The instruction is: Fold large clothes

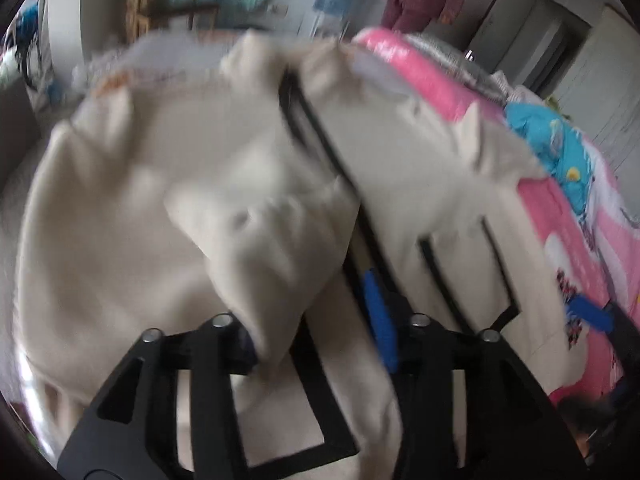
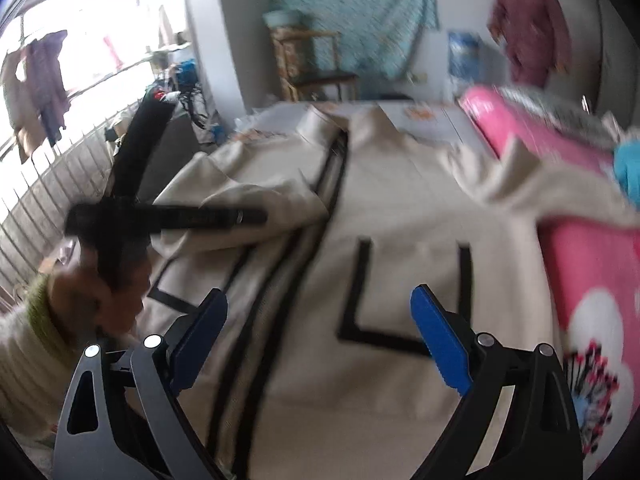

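A large cream jacket (image 2: 400, 208) with black trim lies front-up on the bed, zipper running down its middle. In the left wrist view the jacket (image 1: 120, 200) fills the frame, and my left gripper (image 1: 316, 344) holds a bunched cream sleeve (image 1: 264, 248) lifted over the jacket's front. Its blue pad (image 1: 378, 320) shows on the right; the left pad is hidden by cloth. My right gripper (image 2: 320, 340) is open and empty, hovering above the jacket's lower front with blue pads (image 2: 440, 344) wide apart. The left gripper's body (image 2: 168, 216) shows at the left there.
A pink patterned bedcover (image 2: 592, 272) lies under the jacket, with a blue garment (image 1: 552, 144) at the right. A person in maroon (image 2: 532, 28) stands beyond the bed. A wooden chair (image 2: 312, 64) and a water dispenser (image 2: 464, 60) stand by the far wall.
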A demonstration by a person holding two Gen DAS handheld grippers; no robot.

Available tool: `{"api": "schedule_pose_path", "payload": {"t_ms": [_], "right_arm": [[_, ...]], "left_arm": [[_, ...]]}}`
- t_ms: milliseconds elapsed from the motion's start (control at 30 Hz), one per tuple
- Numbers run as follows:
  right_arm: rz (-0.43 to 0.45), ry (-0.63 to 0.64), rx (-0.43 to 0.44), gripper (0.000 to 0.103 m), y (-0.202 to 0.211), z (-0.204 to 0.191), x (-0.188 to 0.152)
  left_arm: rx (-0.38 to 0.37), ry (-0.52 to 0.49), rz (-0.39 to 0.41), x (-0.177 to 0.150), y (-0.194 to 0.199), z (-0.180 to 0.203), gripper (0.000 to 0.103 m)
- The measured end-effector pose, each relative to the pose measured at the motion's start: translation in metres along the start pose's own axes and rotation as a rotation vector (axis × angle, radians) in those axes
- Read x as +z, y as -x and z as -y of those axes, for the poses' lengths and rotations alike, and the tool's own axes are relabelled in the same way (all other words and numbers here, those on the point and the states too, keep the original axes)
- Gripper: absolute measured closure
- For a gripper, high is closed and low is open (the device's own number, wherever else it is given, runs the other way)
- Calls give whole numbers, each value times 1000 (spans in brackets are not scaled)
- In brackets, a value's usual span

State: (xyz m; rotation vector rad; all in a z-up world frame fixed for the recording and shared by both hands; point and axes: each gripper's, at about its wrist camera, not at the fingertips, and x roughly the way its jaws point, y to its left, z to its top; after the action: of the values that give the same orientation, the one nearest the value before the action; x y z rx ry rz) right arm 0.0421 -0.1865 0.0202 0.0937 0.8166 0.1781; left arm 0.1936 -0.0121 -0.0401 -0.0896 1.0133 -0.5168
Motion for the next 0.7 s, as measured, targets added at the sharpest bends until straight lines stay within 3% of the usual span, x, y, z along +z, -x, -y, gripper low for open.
{"api": "schedule_pose_path", "payload": {"t_ms": [67,167,367,500,600,700], "right_arm": [[-29,-33,31,12,-3,15,-1],[-77,-93,114,12,-15,30,6],[-125,-160,272,12,-37,28,34],[-156,-207,383,12,-68,18,60],[-179,-245,408,12,-92,13,66],[-212,-271,397,18,-112,11,61]], "left_arm": [[-34,10,1,0,-2,-8,46],[-106,12,63,-10,24,-16,38],[-114,50,141,-14,49,-26,38],[-146,168,109,-1,34,-50,38],[-174,266,69,5,11,-64,41],[-174,279,65,3,-2,-64,60]]}}
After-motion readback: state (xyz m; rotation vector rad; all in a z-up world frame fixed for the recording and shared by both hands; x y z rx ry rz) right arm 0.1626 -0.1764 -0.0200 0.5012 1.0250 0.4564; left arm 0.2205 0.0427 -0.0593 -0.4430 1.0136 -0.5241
